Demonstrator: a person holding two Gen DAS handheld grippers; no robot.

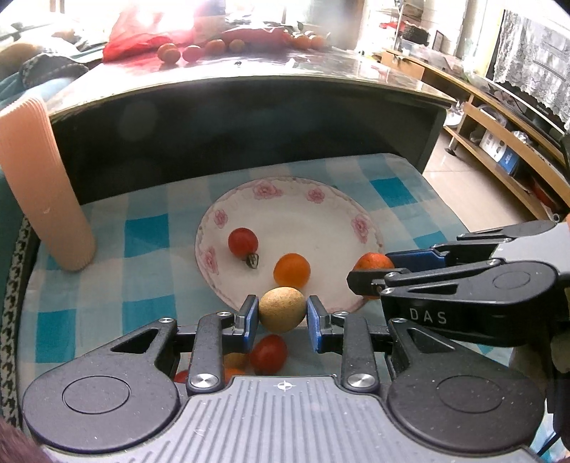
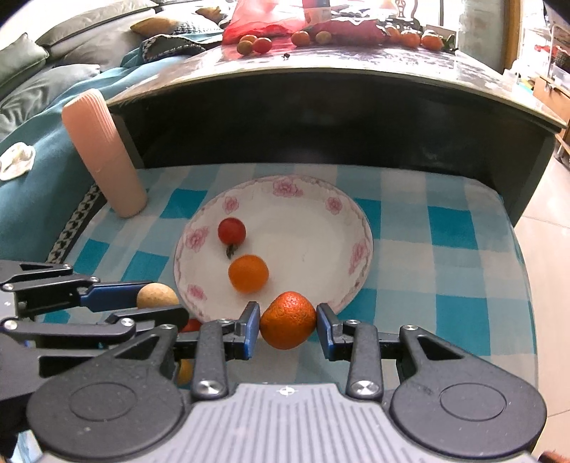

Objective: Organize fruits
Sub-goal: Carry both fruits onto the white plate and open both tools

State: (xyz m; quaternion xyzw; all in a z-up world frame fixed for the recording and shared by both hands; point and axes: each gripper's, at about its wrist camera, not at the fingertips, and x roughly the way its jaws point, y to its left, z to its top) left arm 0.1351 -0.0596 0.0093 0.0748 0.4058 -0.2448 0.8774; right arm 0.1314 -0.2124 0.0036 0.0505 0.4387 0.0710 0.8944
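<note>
A tan, speckled round fruit (image 1: 282, 309) is being pinched between the blue pads of the left gripper (image 1: 282, 322), and it is being held at the near rim of the floral plate (image 1: 313, 228). A dimpled orange mandarin (image 2: 288, 320) is being clamped by the right gripper (image 2: 288, 329), its pads being pressed against both sides of the fruit, also at the near rim of the plate and to the right of the tan fruit. In the right wrist view the tan fruit is being seen just left of the plate's near edge.

Inside the plate, a red cherry tomato (image 2: 232, 230) with a dark stem is being kept toward the left side, and a smooth orange fruit (image 2: 248, 273) is being kept just nearer than it, close to the near rim. The plate is being carried by a blue-and-white checked cloth (image 2: 445, 270). Beneath the left gripper, nearer than the plate, another red tomato (image 1: 268, 353) and parts of other small fruits are being partly hidden by the gripper's body.

A ribbed pink cylinder (image 1: 39, 185) is being stood tilted on the cloth, well to the left of the plate. Beyond the plate, a dark glossy tabletop (image 2: 356, 60) is being occupied by more small fruits (image 1: 199, 50) beside a red plastic bag (image 2: 263, 17).
</note>
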